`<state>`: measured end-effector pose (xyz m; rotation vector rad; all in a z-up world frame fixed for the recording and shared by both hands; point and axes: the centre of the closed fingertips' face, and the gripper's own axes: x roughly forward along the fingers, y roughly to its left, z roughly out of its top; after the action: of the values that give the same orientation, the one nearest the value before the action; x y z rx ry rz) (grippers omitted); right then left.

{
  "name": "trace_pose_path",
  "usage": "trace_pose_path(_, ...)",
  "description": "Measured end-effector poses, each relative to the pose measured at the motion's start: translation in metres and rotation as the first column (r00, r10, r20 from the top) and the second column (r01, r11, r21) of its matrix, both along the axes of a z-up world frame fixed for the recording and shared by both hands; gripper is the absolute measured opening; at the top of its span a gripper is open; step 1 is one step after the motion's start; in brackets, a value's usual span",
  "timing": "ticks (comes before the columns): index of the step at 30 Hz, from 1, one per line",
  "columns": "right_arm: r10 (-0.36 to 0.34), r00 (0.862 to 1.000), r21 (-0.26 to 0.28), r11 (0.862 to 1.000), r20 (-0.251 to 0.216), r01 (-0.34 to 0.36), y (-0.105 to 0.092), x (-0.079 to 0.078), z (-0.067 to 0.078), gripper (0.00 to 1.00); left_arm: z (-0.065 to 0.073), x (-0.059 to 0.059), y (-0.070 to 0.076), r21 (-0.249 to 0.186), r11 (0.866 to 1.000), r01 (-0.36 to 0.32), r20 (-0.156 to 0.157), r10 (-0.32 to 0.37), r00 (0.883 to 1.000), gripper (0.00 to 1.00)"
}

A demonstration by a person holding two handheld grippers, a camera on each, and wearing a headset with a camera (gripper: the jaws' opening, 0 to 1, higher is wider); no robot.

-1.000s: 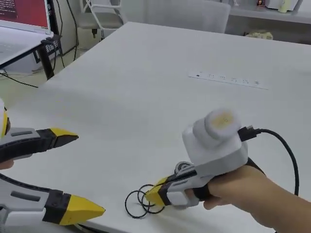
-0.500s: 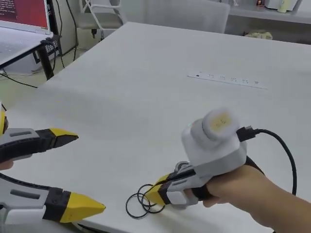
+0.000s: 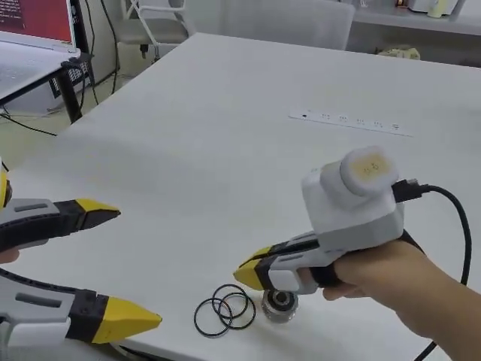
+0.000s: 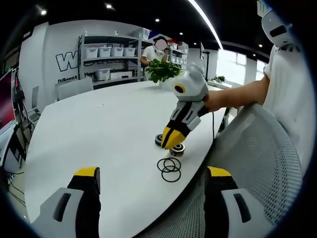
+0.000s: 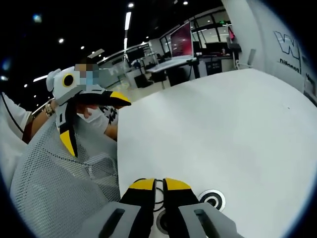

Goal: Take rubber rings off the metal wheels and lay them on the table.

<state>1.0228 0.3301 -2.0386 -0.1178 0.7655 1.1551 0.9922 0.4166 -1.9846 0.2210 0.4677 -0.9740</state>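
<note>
White bench (image 3: 225,113): broad, matte and smooth. Left gripper (image 3: 128,267): yellow-tipped jaws stood wide apart, idle at the near left edge. Right gripper (image 3: 244,277): jaws together and apparently empty; it had lifted off the rings within the last second, baring the wheel. Wheel (image 3: 279,303): small, round, shiny metal, near the front edge. Rings (image 3: 223,310): thin black rubber loops, overlapping, flat just beside the wheel, so that batch looked delivered.

Your white table (image 3: 225,150) carries overlapping black rubber rings (image 3: 224,310) at bottom centre, a metal wheel (image 3: 279,303) just right of them, and a power strip (image 3: 349,122) at upper right.
</note>
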Motion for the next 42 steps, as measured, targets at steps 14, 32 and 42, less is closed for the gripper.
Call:
trace_pose_path(14, -0.119, 0.991, 0.037, 0.992, 0.064, 0.117, -0.039, 0.033, 0.009, 0.05, 0.000, -0.001, -0.002, 0.013, 1.000, 0.023, 0.006, -0.023, 1.000, 0.82)
trace_pose_path(32, -0.172, 0.981, 0.031, 0.985, 0.086, 0.170, -0.070, 0.045, -0.002, 0.09, 0.046, 0.017, -0.040, 0.081, 0.974, 0.210, 0.151, -0.220, 0.964, 0.87)
trace_pose_path(42, -0.230, 0.971, 0.047, 0.973, 0.064, 0.228, -0.083, 0.049, -0.005, 0.11, 0.055, 0.038, -0.078, 0.095, 0.939, 0.329, 0.168, -0.341, 0.925, 0.85)
